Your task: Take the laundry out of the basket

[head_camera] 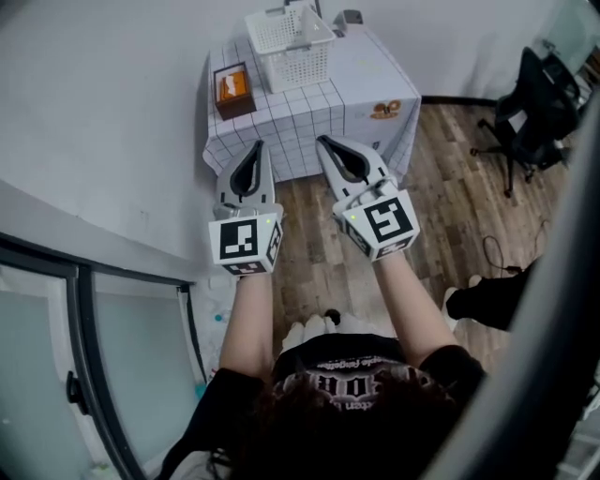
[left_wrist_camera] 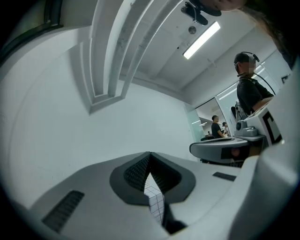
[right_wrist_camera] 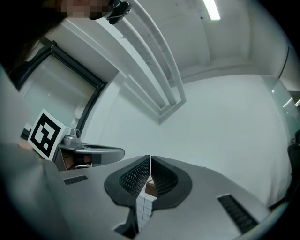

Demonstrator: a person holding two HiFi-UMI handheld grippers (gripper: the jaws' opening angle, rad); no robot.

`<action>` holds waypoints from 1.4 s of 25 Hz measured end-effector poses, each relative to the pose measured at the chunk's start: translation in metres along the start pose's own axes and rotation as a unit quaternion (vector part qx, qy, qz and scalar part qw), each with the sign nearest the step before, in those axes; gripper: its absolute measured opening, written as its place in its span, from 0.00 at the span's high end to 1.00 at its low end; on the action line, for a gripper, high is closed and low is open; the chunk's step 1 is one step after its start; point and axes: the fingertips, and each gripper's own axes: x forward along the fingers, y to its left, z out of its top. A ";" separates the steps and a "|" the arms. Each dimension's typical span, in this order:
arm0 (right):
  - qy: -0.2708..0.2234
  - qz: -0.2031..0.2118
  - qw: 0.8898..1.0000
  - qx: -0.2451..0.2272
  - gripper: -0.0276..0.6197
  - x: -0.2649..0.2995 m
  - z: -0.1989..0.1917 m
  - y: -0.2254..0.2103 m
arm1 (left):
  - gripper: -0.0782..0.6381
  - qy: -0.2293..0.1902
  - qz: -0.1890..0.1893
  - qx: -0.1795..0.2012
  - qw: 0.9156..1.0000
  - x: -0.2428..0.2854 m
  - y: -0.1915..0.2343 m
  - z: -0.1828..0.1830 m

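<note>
A brown box [head_camera: 232, 89] sits at the left of the checked table [head_camera: 370, 89], with the white basket [head_camera: 292, 45] just beside it; its contents are hard to make out. In front of the table, well apart from the basket, the left gripper [head_camera: 255, 144] is clenched on nothing. The right gripper [head_camera: 323, 142] beside it is likewise closed and empty.

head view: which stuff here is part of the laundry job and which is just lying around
For the job:
- white basket on the checked table
- pale cloth in it, probably the laundry
- left gripper and right gripper, both shut, empty, short of the table

Just lying about:
- brown box beside the basket
- black office chair
</note>
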 end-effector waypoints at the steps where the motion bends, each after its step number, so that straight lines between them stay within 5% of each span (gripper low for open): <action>1: 0.001 -0.002 1.000 0.002 0.91 0.001 -0.001 -0.005 | 0.89 -0.002 -0.002 -0.001 1.000 0.004 -0.001 -0.001; 9: -0.008 0.011 1.000 -0.017 0.91 0.011 -0.005 -0.024 | 0.89 0.001 0.000 0.000 1.000 0.027 -0.004 -0.003; 17: -0.008 -0.017 1.000 -0.006 0.91 0.014 0.005 -0.057 | 0.89 -0.010 -0.002 0.001 1.000 0.048 -0.010 0.002; 35: 0.002 -0.027 1.000 0.001 0.91 0.076 -0.025 -0.102 | 0.89 -0.008 -0.025 0.001 1.000 0.119 0.029 -0.022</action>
